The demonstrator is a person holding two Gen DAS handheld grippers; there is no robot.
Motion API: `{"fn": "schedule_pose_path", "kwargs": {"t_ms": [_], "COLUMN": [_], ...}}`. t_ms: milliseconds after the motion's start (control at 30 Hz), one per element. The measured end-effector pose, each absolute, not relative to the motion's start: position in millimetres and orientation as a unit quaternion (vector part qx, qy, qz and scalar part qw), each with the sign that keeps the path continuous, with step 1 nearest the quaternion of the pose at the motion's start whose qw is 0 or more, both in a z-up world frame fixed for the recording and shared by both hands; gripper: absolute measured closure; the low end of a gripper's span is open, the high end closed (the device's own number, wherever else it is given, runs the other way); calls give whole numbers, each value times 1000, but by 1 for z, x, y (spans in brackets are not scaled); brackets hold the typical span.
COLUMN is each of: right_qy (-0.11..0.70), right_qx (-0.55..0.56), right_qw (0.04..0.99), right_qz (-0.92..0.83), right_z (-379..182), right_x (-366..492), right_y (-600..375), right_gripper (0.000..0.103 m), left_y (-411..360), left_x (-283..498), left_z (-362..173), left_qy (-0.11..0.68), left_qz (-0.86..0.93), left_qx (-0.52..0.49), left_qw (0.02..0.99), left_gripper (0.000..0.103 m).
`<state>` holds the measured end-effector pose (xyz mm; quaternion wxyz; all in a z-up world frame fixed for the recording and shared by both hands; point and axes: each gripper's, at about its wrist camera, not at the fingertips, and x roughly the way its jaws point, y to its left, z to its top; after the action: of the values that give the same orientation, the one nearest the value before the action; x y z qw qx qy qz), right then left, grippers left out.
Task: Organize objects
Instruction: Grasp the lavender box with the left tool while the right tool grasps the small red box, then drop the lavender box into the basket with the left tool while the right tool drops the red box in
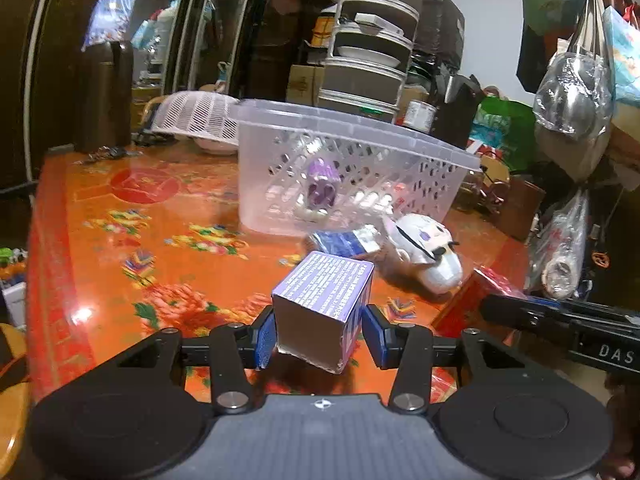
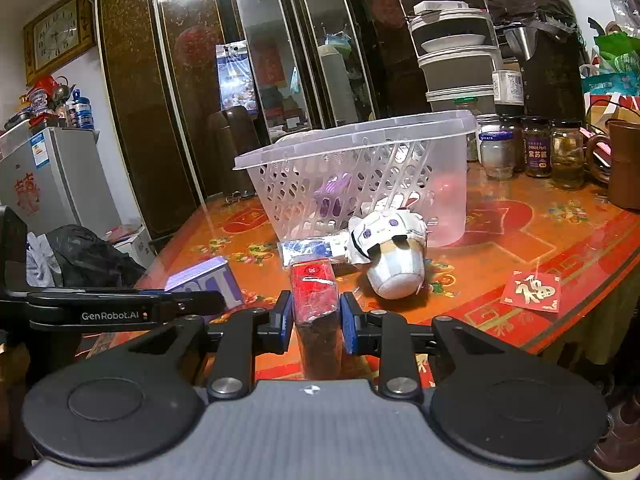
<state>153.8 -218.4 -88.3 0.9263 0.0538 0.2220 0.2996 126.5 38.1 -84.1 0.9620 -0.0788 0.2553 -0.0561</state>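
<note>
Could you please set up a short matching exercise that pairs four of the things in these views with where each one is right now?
Things:
1. purple box
2. red packet
3. white plush toy
4. purple figure

Places:
A. inside the clear basket
B. lying on the table in front of the basket
C. between the jaws of the right gripper
D. between the jaws of the left gripper

Pairs: 1-D, 2-C, 3-B, 4-A

A cluttered home room. Dark mirrored wardrobe doors, a wall clock, a small fridge and jars crowd a floral lacquered table.
</note>
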Motion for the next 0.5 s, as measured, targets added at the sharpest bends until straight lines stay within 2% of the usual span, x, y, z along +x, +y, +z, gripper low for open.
{"fn": "schedule_pose_path", "kwargs": {"t_ms": [267, 500], "right_qy": [190, 183], "right_qx": [49, 57], "right_qw": [940, 942], "right_qz": [279, 276], "right_z": [-54, -46], "right_x": [152, 158], "right_y": [-235, -240], "right_gripper": [75, 75], "left_y": [41, 33], "left_x": [117, 125], "left_z": [-36, -30], "left_qy": [207, 204], "left_qz": [-41, -64], "left_qx": [-64, -86], "left_qw": [975, 973], "left_gripper": [53, 54]}}
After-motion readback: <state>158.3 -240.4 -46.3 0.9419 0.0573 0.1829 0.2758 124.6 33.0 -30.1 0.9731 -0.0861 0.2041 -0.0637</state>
